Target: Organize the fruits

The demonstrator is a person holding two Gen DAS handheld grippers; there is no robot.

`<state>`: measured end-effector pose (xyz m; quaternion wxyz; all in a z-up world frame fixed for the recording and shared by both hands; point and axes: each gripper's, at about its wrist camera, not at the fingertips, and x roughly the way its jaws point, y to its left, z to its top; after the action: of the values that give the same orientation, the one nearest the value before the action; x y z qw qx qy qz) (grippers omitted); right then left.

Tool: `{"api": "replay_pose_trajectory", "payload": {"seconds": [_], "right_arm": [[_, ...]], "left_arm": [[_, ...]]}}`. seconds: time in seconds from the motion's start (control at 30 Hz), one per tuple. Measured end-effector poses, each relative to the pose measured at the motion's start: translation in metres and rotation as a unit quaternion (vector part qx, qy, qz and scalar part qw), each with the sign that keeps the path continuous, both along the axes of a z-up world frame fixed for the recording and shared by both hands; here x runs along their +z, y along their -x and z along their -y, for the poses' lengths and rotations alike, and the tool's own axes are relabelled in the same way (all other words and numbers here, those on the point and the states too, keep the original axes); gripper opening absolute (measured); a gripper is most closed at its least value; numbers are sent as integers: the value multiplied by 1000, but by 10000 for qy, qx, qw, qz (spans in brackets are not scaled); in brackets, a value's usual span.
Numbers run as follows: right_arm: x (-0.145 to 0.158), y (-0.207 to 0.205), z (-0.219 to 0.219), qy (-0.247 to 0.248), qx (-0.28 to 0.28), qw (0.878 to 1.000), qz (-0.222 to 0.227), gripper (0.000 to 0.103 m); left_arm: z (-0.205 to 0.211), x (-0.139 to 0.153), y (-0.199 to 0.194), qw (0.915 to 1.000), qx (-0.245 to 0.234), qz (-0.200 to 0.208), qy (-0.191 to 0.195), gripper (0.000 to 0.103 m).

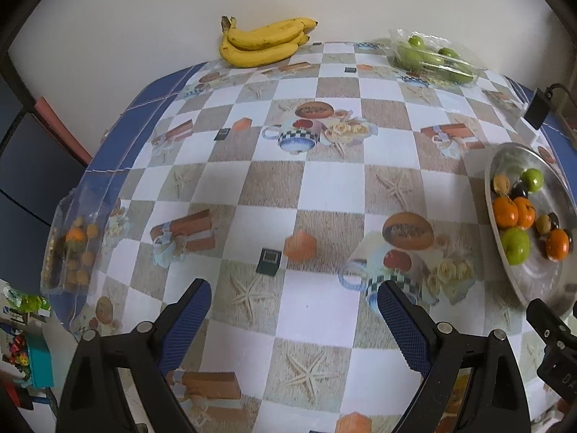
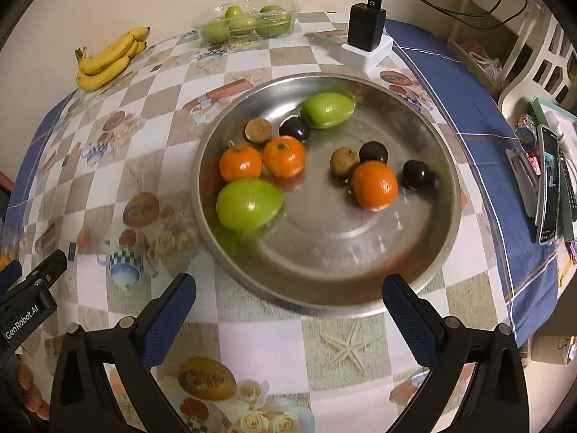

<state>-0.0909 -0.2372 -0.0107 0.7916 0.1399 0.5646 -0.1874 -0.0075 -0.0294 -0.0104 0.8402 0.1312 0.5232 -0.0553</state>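
Left gripper (image 1: 294,305) is hanging over the checked printed tablecloth (image 1: 324,187) w/ jaws spread wide, nothing between them. In left wrist view, a clear plastic bag of small orange fruit (image 1: 74,249) is lying at 9 o'clock on the table edge; a bunch of yellow bananas (image 1: 265,41) is sitting at 12 o'clock against the wall; a clear plastic tray of green fruit (image 1: 432,57) is resting at 1 o'clock.

Right gripper (image 2: 288,294) is hovering at the near rim of the round steel dish (image 2: 324,252), jaws apart, empty. Dish is holding, left to right: two green fruits (image 2: 249,204), two oranges (image 2: 241,162) touching each other, a third orange (image 2: 375,184), plus small brown and dark round fruits. Black charger on white block (image 2: 366,32) is standing at 12 o'clock behind the dish; a phone on a stand (image 2: 548,184) is sitting at 3 o'clock.
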Motion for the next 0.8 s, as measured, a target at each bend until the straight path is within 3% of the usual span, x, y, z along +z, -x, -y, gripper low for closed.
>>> {"api": "replay_pose_trajectory", "payload": {"seconds": [0.8], "right_arm": [[18, 13, -8, 229, -39, 9994, 264, 103]], "left_arm": [[-6, 12, 14, 9996, -122, 216, 162, 95]]}}
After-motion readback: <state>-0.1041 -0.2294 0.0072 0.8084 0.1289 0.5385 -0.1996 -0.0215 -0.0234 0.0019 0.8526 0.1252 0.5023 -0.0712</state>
